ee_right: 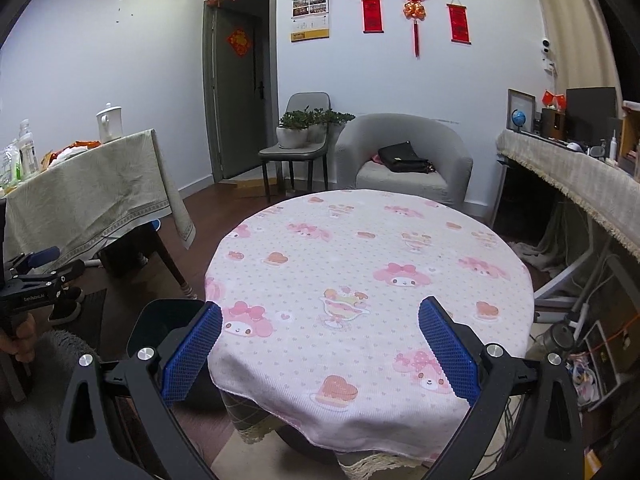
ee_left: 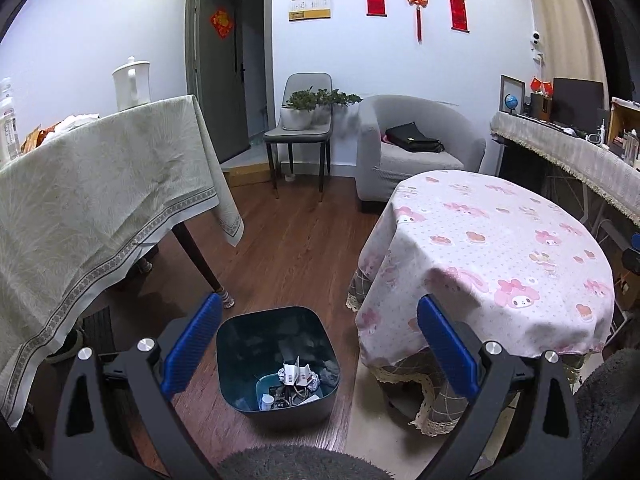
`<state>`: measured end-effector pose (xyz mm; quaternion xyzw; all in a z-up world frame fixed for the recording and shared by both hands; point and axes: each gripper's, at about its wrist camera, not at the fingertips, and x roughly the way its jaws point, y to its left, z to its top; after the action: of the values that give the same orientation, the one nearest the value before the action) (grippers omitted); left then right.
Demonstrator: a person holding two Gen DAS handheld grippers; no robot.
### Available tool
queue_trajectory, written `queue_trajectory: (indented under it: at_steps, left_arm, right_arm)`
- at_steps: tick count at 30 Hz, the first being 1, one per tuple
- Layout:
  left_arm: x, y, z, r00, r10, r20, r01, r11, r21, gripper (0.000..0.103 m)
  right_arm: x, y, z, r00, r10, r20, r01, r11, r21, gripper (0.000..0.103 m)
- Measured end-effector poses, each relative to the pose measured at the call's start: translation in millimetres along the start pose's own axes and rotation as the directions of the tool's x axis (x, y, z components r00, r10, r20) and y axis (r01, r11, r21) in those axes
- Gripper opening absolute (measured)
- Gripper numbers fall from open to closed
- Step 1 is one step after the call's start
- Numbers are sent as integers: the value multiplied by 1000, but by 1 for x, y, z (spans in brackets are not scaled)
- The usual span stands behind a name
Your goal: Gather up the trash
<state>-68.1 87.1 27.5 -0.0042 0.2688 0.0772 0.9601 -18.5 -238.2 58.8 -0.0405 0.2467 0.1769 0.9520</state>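
Left wrist view: the bin holds paper scraps, and the left gripper gapes wide, empty. The right gripper, equally wide and empty, hangs over the bare round table; collecting looks nearly done.

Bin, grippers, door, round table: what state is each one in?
Bin: upright, no lid, paper scraps at the bottom.
Left gripper: open, empty, above the bin.
Right gripper: open, empty, over the table.
Door: open.
Round table: covered with a pink cloth, nothing on top.
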Motion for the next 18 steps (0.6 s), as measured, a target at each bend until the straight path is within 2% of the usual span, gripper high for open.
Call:
queue_trajectory:
  at_steps: [18]
  left_arm:
    - [1, 1, -1, 1000, 3, -9, -3, 1000, -4, 99]
  right_arm:
    - [0, 0, 1, 1000, -1, -5, 1, 1000, -4, 99]
